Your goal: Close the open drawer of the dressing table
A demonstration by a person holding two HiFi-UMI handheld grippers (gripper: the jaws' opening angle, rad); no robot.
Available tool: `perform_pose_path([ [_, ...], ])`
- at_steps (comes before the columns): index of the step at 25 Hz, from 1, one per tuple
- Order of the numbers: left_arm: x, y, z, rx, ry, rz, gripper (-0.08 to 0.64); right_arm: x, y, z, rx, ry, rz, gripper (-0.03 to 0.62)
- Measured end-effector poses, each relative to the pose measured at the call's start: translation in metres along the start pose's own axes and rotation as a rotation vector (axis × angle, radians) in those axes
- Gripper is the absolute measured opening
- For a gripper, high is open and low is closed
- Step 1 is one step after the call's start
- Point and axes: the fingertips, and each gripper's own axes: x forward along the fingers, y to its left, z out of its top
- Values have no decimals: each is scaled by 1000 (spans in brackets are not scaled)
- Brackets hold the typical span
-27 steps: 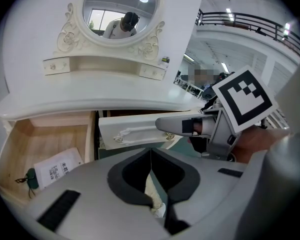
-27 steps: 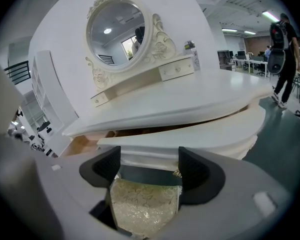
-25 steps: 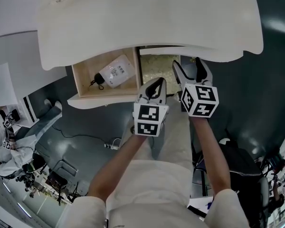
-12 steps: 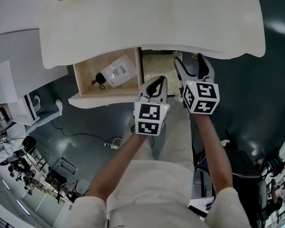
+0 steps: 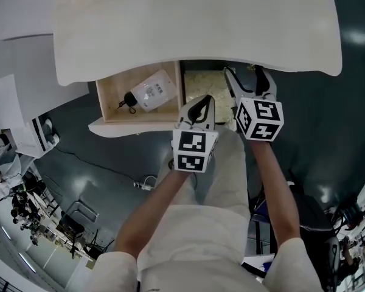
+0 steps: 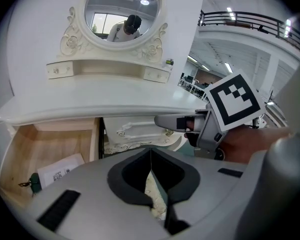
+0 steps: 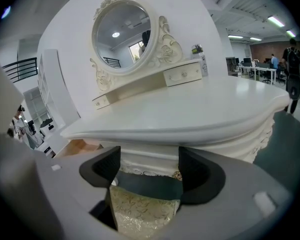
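Note:
The white dressing table fills the top of the head view. Its wooden drawer stands pulled out at the left, under the tabletop. Inside lie a white packet and a small black item. My left gripper is shut and empty, just right of the drawer's right wall. In the left gripper view the drawer lies to the lower left of my left gripper. My right gripper is open and empty, under the table's edge, and its view shows my right gripper facing the carved table front.
A stool cushion with a gold pattern sits under the table between the grippers. An oval mirror and small upper drawers stand on the tabletop. Dark floor with a cable, chairs and equipment lies at the left.
My right gripper has crept a little further in under the table edge. The left gripper has hardly moved, and the drawer stays open.

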Motion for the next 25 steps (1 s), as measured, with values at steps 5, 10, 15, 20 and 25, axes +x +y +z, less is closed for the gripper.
perform_pose_path([
  [5, -1, -1, -1, -10, 1, 4, 11, 1, 0, -1, 0, -6, -4, 331],
  [10, -1, -7, 3, -11, -7, 1, 11, -1, 0, 1, -3, -4, 1, 331],
  [15, -3, -10, 3, -4, -11, -10, 11, -2, 2, 0, -1, 3, 9, 345],
  [20, -11, -14, 6, 11, -19, -22, 11, -15, 3, -2, 14, 8, 1, 345],
  [25, -23, -17, 8, 26, -30, -37, 11, -34, 17, -9, -28, 21, 9, 345],
])
